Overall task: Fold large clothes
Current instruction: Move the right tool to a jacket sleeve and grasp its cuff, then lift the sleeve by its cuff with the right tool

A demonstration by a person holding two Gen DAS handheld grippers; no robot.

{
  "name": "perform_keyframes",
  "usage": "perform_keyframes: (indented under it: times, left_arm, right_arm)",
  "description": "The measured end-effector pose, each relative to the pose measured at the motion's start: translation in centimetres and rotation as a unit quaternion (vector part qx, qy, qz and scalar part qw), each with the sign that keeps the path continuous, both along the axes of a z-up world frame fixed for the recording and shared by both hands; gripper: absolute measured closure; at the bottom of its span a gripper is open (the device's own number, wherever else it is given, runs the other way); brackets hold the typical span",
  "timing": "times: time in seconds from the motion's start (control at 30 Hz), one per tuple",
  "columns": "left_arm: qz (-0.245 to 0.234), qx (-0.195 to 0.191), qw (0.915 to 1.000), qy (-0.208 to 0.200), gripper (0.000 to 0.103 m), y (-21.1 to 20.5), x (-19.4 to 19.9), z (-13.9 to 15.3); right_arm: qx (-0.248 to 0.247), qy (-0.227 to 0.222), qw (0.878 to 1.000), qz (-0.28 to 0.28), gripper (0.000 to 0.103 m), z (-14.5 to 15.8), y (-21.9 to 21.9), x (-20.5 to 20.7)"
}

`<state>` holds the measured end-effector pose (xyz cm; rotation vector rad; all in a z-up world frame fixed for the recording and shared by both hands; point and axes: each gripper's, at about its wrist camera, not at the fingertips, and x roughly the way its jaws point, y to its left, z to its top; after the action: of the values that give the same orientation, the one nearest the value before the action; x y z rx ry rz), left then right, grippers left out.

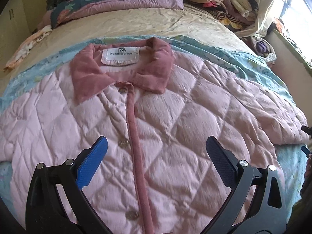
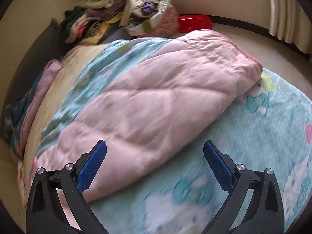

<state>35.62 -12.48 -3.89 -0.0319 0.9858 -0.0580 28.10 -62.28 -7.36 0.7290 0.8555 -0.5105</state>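
Observation:
A large pink quilted jacket [image 1: 175, 120] lies flat, front up, on a light blue cartoon blanket [image 1: 253, 62]. It has a darker pink collar [image 1: 154, 68], a white label, and a buttoned placket running down the middle. My left gripper [image 1: 156, 148] is open and empty, hovering over the jacket's chest beside the placket. In the right wrist view the jacket's sleeve [image 2: 165, 97] stretches away across the blanket [image 2: 253, 146]. My right gripper [image 2: 155, 152] is open and empty above the sleeve's lower edge.
The bed [image 1: 136, 23] carries a folded floral quilt [image 1: 109, 2] at the back left and a heap of mixed clothes [image 1: 224, 0] at the back right. A window [image 1: 296, 5] is on the right. A red object [image 2: 195, 22] lies beyond the sleeve cuff.

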Motion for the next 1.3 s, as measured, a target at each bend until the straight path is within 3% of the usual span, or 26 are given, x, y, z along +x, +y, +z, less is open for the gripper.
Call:
perform_keyframes:
  times: [0.27,0.33,0.4,0.47,0.57,0.63,0.77,0.93,1.3]
  left_arm:
    - [0.020,0.017,0.9996,0.005,0.008,0.4,2.7,-0.3]
    - [0.029,0.022,0.9993,0.005,0.008,0.6,3.1,-0.3]
    - [0.034,0.025,0.9991,0.006,0.008,1.0,3.4,-0.3]
    - [0.041,0.026,0.9988,0.002,0.008,1.3,3.4,0.0]
    - [0.041,0.023,0.9989,-0.002,0.008,1.5,3.2,0.7]
    - [0.039,0.021,0.9990,-0.004,0.008,1.5,3.1,1.1]
    - [0.032,0.018,0.9993,-0.010,0.008,1.6,2.7,2.5]
    - [0.031,0.015,0.9990,-0.030,0.008,2.2,2.0,5.0]
    - [0.036,0.027,0.9957,-0.080,0.008,5.0,-0.4,9.4]
  right_arm:
    - [0.033,-0.039,0.995,-0.081,0.005,-1.8,-6.4,0.2]
    - [0.046,-0.054,0.993,-0.100,0.012,-2.0,-7.5,0.0]
    - [0.044,-0.064,0.991,-0.113,0.037,-2.0,-8.2,-0.2]
    - [0.050,-0.082,0.988,-0.117,0.053,-2.0,-8.8,-0.4]
    - [0.048,-0.111,0.987,-0.102,0.072,-0.9,-8.7,-1.0]
    - [0.019,-0.134,0.988,-0.074,0.076,1.2,-7.7,-0.9]
    - [-0.031,-0.164,0.986,-0.016,0.080,5.8,-4.9,-0.4]
    - [-0.100,-0.201,0.973,0.056,0.081,11.9,-0.2,0.6]
    - [-0.152,-0.267,0.936,0.173,0.081,21.0,11.4,1.5]
